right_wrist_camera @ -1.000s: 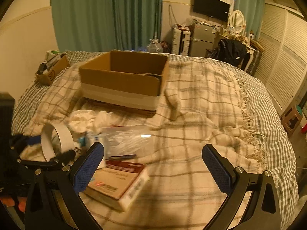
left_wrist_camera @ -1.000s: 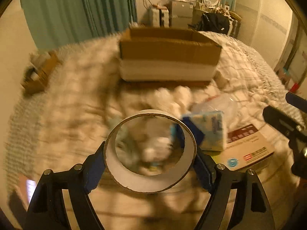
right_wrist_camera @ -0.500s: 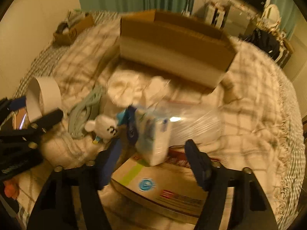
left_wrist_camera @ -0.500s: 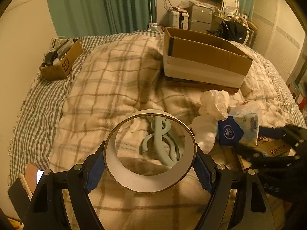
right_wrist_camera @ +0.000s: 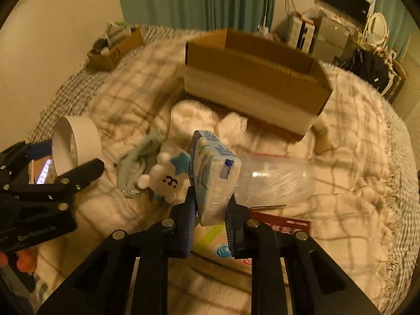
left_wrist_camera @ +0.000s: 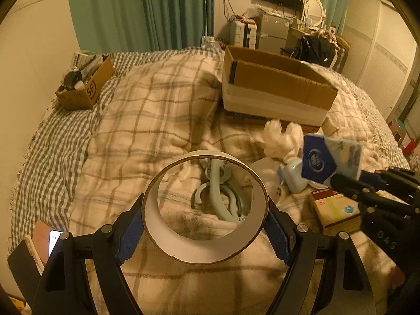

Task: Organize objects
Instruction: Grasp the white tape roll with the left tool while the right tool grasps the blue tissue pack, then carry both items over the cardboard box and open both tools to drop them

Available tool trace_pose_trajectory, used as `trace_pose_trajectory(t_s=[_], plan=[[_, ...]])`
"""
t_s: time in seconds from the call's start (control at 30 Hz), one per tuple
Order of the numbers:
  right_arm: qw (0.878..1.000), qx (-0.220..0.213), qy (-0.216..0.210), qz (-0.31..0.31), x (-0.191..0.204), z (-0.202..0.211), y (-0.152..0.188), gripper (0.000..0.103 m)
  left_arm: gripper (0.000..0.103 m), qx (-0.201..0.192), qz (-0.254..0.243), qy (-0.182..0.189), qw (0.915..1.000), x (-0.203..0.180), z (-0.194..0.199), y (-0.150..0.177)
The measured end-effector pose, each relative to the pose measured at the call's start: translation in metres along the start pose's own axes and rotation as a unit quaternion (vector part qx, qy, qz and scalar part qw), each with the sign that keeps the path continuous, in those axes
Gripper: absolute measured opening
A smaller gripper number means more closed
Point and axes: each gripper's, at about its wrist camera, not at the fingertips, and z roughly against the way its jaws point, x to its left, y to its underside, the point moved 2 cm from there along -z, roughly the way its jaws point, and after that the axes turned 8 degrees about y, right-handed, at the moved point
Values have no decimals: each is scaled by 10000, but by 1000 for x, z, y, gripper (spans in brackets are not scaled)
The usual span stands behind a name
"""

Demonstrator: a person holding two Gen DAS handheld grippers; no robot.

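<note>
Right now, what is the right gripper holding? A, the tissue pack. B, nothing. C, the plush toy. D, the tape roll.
A: the right gripper is shut on the tissue pack and holds it above the bed, while the tape roll sits in the left gripper and the plush toy lies on the blanket.

White tape roll [left_wrist_camera: 205,210] clamped in left tool; blue tissue pack [right_wrist_camera: 214,177] upright in right tool.
</note>
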Motion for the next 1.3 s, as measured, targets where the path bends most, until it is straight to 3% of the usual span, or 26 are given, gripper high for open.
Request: trace_pose_trajectory(t_s=[0.33, 0.6, 0.77, 1.03, 1.3], plan=[[9977, -611, 271, -126, -23, 64, -14, 18, 83, -533, -124, 228, 9982, -30, 45, -32], [9910, -1217, 556, -106, -54, 113, -53, 18, 83, -1030, -444, 308, 9932, -58, 79, -93], [9881, -1389, 658, -103, -79, 119, -85, 18, 83, -1193, -584, 352, 9905, -70, 80, -138], [9886, -1322, 649, -320, -129, 80, -149, 18, 83, -1103, -763, 305, 9905, -82, 24, -205], [9941, -951, 337, -405, -150, -9, -196, 18, 83, -674, -653, 359, 9949, -77, -75, -245]])
